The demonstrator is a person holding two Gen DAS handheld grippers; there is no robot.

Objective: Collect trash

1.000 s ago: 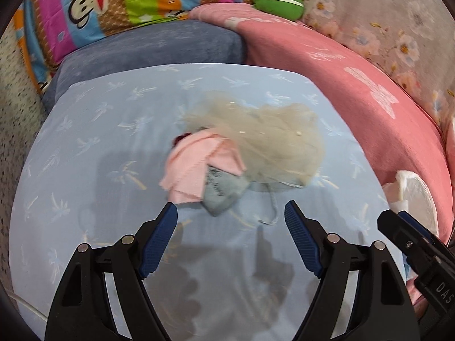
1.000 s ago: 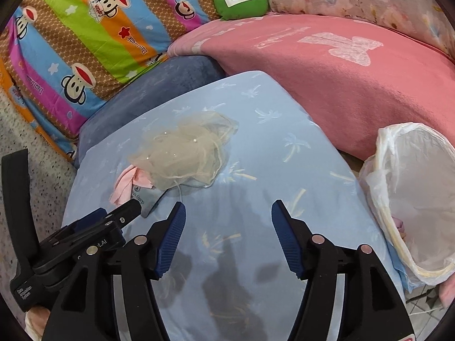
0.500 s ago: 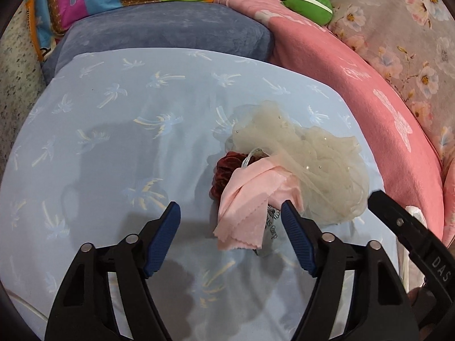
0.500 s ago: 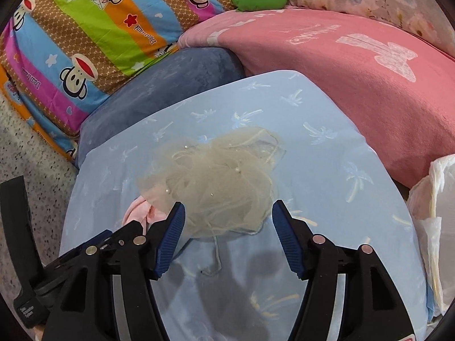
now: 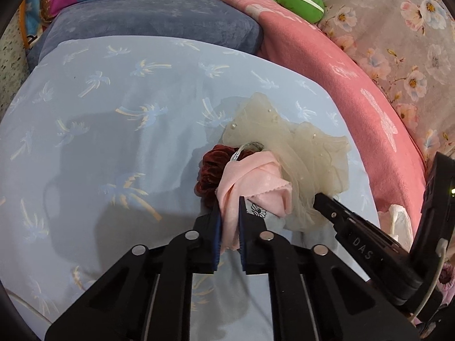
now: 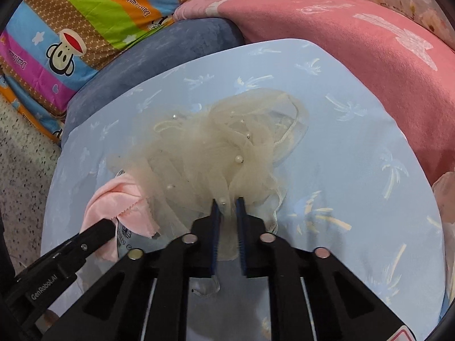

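Observation:
A heap of scraps lies on the light blue palm-print sheet (image 5: 113,119). My left gripper (image 5: 229,207) is shut on a pink cloth (image 5: 250,179) at the heap's near edge. A dark red scrunchie (image 5: 212,170) sits just left of the cloth, and a grey printed wrapper (image 5: 264,216) shows under it. My right gripper (image 6: 227,204) is shut on the cream tulle with pearls (image 6: 210,153), which also shows in the left wrist view (image 5: 307,147). The pink cloth (image 6: 119,196) appears at the tulle's left in the right wrist view.
A pink blanket (image 5: 341,85) runs along the right side, a grey-blue cushion (image 5: 153,20) at the back. A monkey-print striped pillow (image 6: 71,28) lies behind. A white plastic bag (image 5: 401,221) sits at the right edge of the sheet.
Both grippers moved forward into the heap and closed: the left on the pink cloth, the right on the tulle. Both were open half a second ago.

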